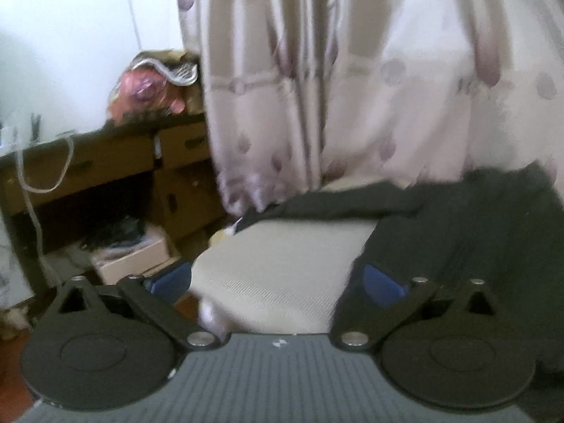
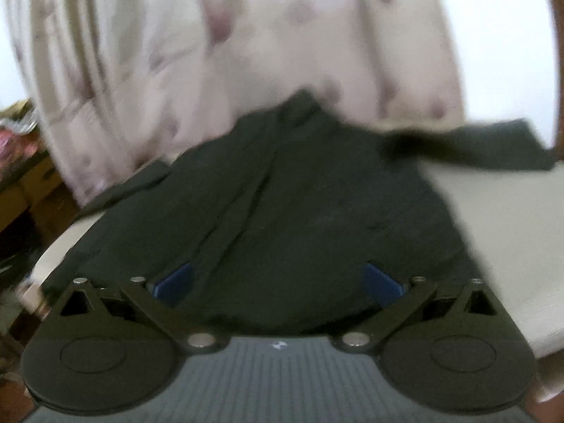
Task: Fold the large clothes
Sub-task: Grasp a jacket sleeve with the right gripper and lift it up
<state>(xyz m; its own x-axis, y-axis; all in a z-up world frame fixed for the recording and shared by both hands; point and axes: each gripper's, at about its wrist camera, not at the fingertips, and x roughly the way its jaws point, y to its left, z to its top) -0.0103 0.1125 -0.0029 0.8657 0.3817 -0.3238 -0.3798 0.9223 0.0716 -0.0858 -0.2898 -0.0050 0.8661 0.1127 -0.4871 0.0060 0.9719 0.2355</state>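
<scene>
Left fingers (image 1: 278, 282): spread wide, we hold nothing; they hang over the bare bed (image 1: 282, 264).
Right fingers (image 2: 278, 282): spread wide, empty, directly above the garment (image 2: 299, 211).
Garment: dark, spread flat on the bed, sleeve (image 2: 476, 148) out to the right.
Bearing: from our left fingers it lies right and ahead.
Long axis: runs away from us toward the curtain (image 2: 246, 35).
Nearer hand: right, we judge.
</scene>
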